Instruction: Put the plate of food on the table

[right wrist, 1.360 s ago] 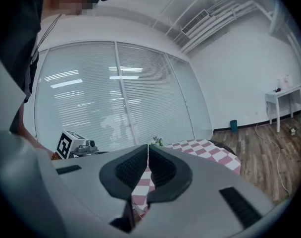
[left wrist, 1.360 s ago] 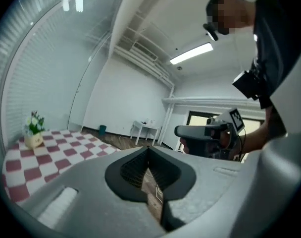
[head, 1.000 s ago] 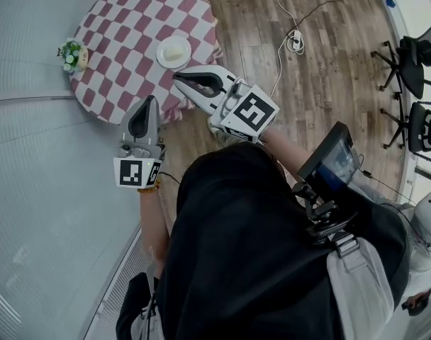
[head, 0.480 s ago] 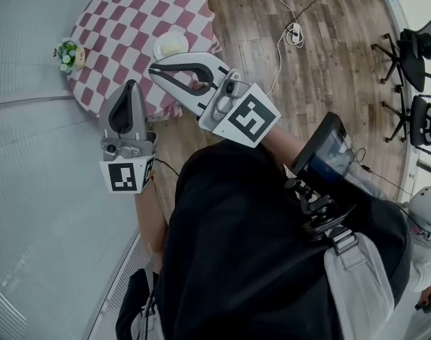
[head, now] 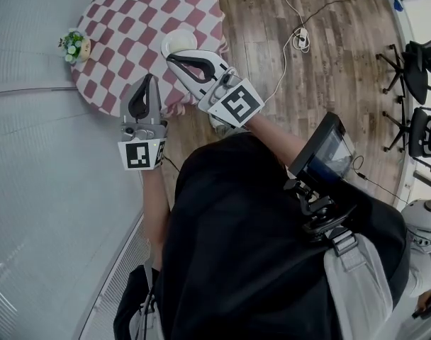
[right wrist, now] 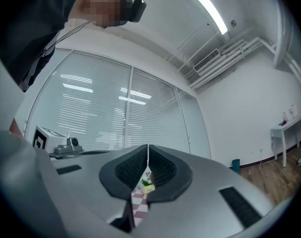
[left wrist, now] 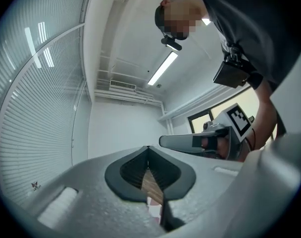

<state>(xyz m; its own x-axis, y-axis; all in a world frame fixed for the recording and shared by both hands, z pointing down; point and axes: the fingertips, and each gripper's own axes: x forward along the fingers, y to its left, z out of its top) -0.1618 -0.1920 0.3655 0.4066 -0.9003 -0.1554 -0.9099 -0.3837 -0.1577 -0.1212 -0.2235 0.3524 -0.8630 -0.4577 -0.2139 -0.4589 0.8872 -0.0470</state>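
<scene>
Table (head: 123,20), round and draped in pink-and-white checks, stands beside the blinds. Near its closest edge are the left gripper (head: 151,78) and right gripper (head: 170,57), each clenched tip to tip on nothing. The plate of food (head: 174,41) sits on the table just beyond the right tips. A small flower pot (head: 75,46) stands well apart.

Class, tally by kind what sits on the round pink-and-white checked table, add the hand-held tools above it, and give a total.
White round plate of food: 1
Small potted flower plant: 1
Grey hand-held tools, both shut and empty, left tool and right tool: 2
Total: 4
</scene>
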